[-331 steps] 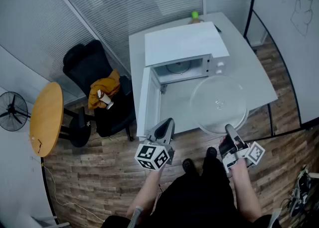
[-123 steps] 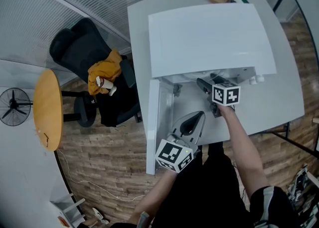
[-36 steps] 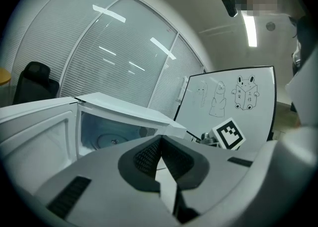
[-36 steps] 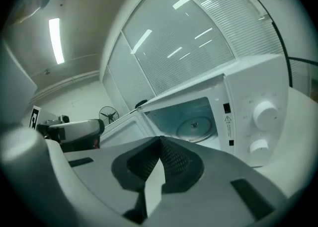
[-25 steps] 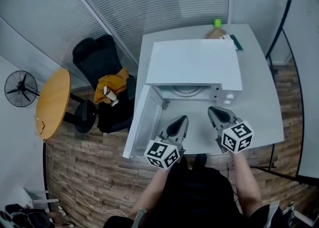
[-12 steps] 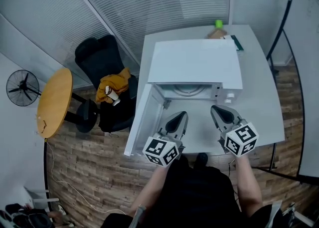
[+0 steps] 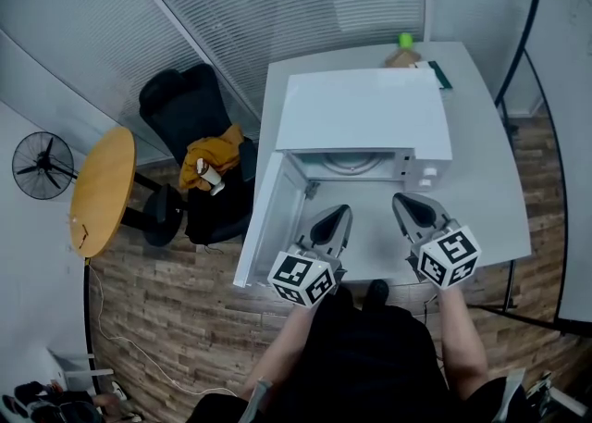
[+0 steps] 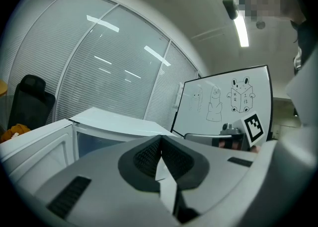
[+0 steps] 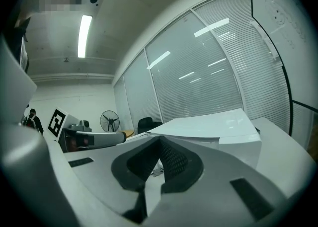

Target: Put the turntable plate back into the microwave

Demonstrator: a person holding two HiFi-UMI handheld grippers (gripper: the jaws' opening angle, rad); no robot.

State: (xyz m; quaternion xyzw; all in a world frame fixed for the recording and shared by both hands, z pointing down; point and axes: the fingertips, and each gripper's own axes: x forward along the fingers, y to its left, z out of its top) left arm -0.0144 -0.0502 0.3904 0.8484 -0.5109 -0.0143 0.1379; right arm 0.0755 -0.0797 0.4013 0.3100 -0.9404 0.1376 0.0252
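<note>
The white microwave (image 7: 361,116) stands on the white table (image 7: 490,199) with its door (image 7: 268,217) swung open to the left. The glass turntable plate (image 7: 350,165) lies inside the cavity, only its front part showing. Both grippers hover side by side over the table's front edge, short of the opening. My left gripper (image 7: 339,213) is shut with nothing between its pads (image 8: 160,141). My right gripper (image 7: 404,201) is shut and empty too (image 9: 160,144). Each gripper view looks at the microwave (image 8: 114,124) (image 9: 213,126) from in front.
A black office chair (image 7: 185,125) with a yellow garment stands left of the table, beside a round wooden table (image 7: 100,192) and a fan (image 7: 39,165). A green-capped bottle (image 7: 405,41) and small items sit at the table's back. A whiteboard (image 8: 228,97) stands to the right.
The plate, first on the table, now lies inside the microwave. My right gripper has come out of the cavity to the table's front. In the last second almost nothing moved.
</note>
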